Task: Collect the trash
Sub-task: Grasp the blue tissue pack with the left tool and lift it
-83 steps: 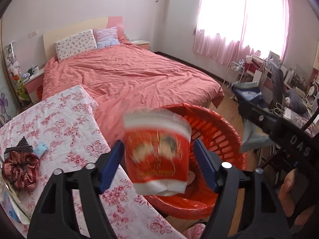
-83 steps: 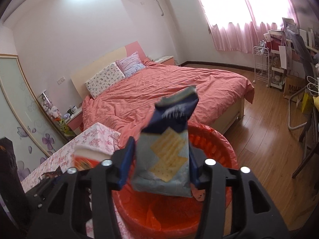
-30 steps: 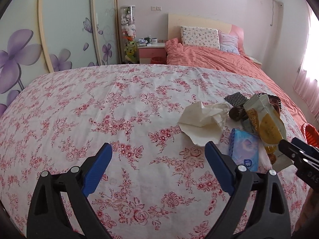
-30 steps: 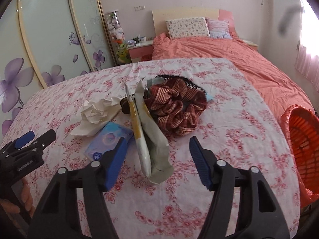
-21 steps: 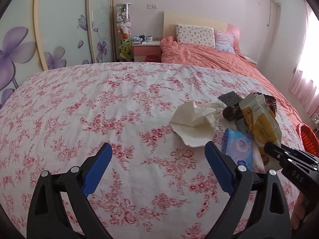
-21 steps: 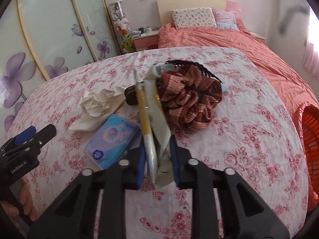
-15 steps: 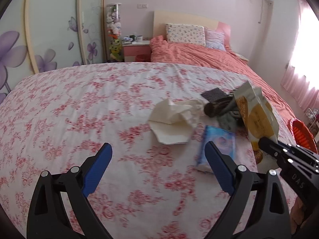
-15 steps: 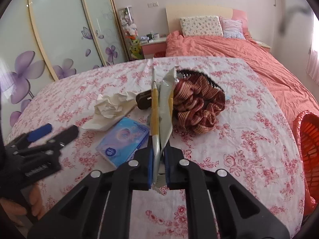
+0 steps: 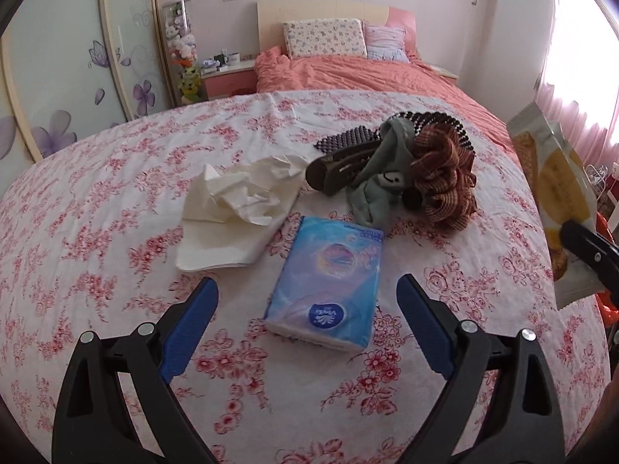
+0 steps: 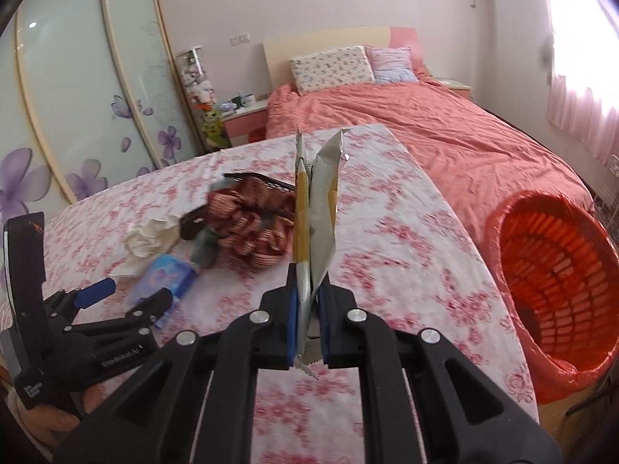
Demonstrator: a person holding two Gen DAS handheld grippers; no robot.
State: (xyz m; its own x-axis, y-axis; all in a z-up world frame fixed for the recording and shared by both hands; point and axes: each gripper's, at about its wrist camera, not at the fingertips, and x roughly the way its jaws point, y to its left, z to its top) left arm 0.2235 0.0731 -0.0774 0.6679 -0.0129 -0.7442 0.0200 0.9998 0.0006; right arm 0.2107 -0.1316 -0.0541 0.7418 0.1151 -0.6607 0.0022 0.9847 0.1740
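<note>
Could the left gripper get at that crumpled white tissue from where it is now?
Probably yes: the left gripper is open and empty, and the crumpled tissue lies uncovered just ahead to its left, beside the blue tissue pack.

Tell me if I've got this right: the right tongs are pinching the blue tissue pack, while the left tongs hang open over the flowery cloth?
Not quite. The right tongs pinch an empty snack wrapper, as the right wrist view shows. The blue tissue pack lies untouched on the flowery cloth, between the open left tongs.
</note>
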